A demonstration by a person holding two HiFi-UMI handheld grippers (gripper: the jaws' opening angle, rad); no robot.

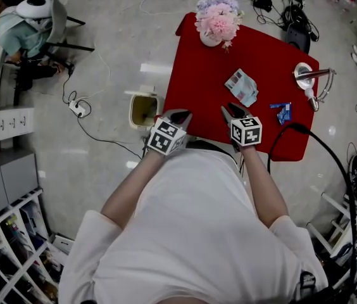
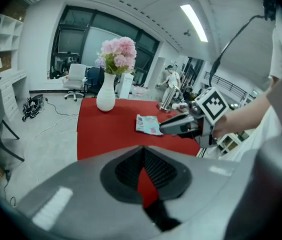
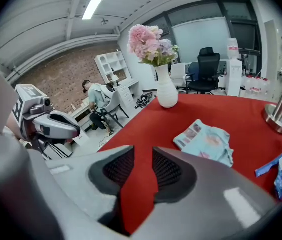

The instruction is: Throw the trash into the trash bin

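A crumpled pale-blue wrapper (image 1: pixel 242 87) (image 2: pixel 148 124) (image 3: pixel 206 141) lies on the red table (image 1: pixel 197 75). A small blue packet (image 1: pixel 283 111) (image 3: pixel 277 170) lies to its right. The cream trash bin (image 1: pixel 143 111) stands on the floor by the table's left edge. My left gripper (image 1: pixel 180 115) (image 2: pixel 142 153) hovers over the table's near-left corner, just right of the bin, its tips together and holding nothing. Short of the pale-blue wrapper, my right gripper (image 1: pixel 230 110) (image 3: pixel 143 156) has its jaws apart, with only red cloth showing between them.
A white vase of pink flowers (image 1: pixel 216 19) (image 3: pixel 165 89) stands at the table's far edge. A chrome desk lamp (image 1: pixel 307 78) is at the right. Cables (image 1: pixel 80 109) trail over the floor left of the bin. A person sits at a desk (image 1: pixel 20 30) far left.
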